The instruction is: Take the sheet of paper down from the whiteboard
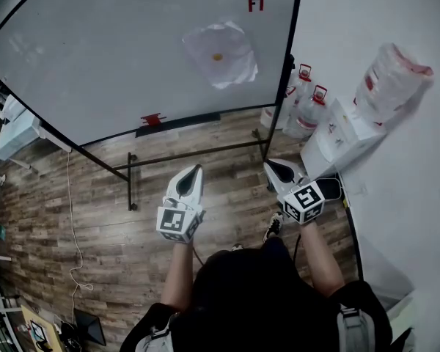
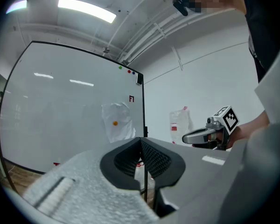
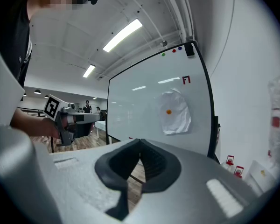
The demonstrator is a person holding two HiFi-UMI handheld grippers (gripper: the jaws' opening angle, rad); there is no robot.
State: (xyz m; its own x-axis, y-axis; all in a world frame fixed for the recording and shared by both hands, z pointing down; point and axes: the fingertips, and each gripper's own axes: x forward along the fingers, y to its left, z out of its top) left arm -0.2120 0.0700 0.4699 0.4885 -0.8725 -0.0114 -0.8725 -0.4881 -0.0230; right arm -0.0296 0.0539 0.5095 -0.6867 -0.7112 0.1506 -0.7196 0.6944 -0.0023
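Note:
A crumpled white sheet of paper (image 1: 221, 53) hangs on the whiteboard (image 1: 117, 57), pinned by an orange magnet (image 1: 217, 57) near the board's right edge. In the left gripper view the paper (image 2: 117, 121) lies straight ahead, well beyond the jaws. It sits ahead and slightly right of the jaws in the right gripper view, as the sheet of paper (image 3: 176, 112). My left gripper (image 1: 194, 173) and right gripper (image 1: 273, 169) are held side by side over the floor, short of the board. Both are shut with nothing between their jaws, and each points toward the board.
The whiteboard stands on a black frame (image 1: 194, 152) with a foot bar on the wooden floor. Water jugs (image 1: 308, 108) and a white dispenser (image 1: 348, 134) with a wrapped bottle stand by the right wall. A red item (image 1: 152, 119) lies on the board's tray. A cable (image 1: 73, 226) trails at left.

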